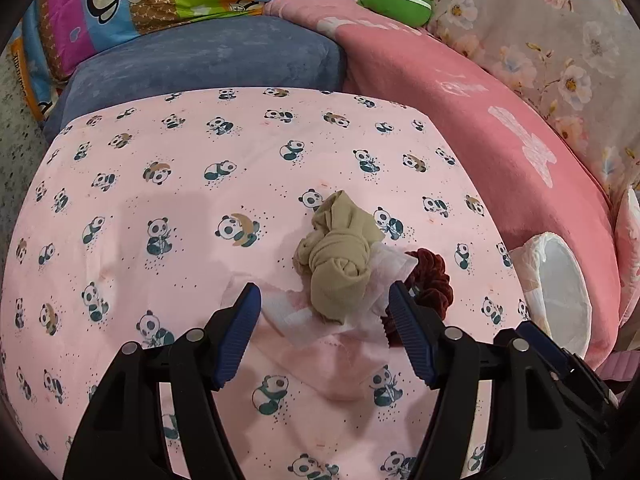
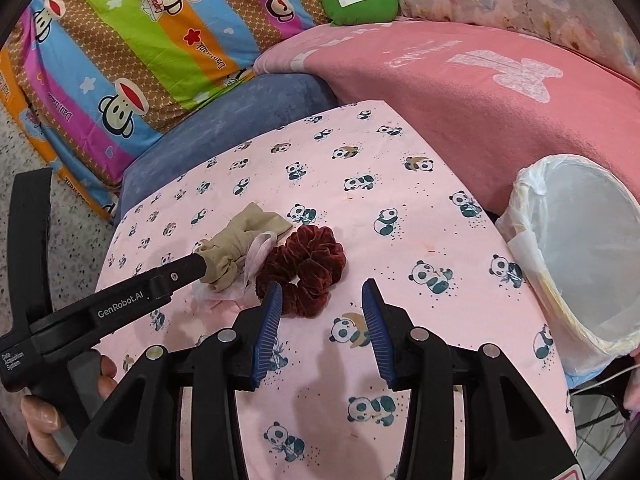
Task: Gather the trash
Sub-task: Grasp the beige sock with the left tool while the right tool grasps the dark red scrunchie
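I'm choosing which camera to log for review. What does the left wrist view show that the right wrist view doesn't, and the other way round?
Only the left wrist view shows the left claw head-on, jaws open around the beige knotted stocking and crumpled tissue. Only the right wrist view shows the right claw open near the dark red scrunchie, the person's hand on the left handle, and the lined trash bin in full. Both share the panda-print cloth, stocking, tissue, scrunchie and green cushion.
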{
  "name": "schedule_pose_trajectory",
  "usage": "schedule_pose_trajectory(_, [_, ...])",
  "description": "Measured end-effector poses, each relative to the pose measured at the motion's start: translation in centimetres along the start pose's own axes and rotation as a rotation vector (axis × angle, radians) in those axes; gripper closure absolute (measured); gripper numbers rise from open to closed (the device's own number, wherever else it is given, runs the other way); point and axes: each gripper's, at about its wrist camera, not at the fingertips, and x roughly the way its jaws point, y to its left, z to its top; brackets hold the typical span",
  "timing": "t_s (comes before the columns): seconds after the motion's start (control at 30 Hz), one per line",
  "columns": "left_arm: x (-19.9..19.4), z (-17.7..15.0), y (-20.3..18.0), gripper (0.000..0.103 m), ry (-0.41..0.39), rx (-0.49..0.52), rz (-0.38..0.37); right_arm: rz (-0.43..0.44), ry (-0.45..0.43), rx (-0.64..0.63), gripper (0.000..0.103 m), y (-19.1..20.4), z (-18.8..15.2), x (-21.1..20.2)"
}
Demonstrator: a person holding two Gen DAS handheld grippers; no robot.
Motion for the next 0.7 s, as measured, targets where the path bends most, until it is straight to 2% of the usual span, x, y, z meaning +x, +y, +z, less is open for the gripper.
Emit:
schedule_pose_trajectory(0.23, [2.3,1.5,-0.3,0.042,0.015,0.016,-0.029,-0.007,0.043,0.001,0.06,0.4,1.3,4.2])
schedule_pose_trajectory(0.27, [2.6,1.6,-0.3,0.049,0.019,0.018,-0.036,-0.007,0.055,0.005,0.06,0.4,1.4,5.0])
schedule_pose_trajectory(0.4, [3.4,1.5,0.0,0.066,0.044,0.014,-0.055,-0.01,0.079,0.02,0.06,0.1,1.5,6.8])
schedule_pose_trajectory(0.5, [3.3,1.5,0.2,0.069,0.039,0.014,-0.069,-0.013,0.109,0.033,0.061,-0.3,1.1,8.0])
schedule_pose_trajectory(0.6, [2.9,1.5,0.3,0.07,0.032,0.014,-0.078,0.005,0.118,0.04,0.075,-0.6,0.7,8.3])
schedule_pose_trajectory(0.7, [2.0,1.4,0.3,0.07,0.018,0.008,-0.083,0.023,0.119,0.043,0.085,-0.9,0.4,8.2])
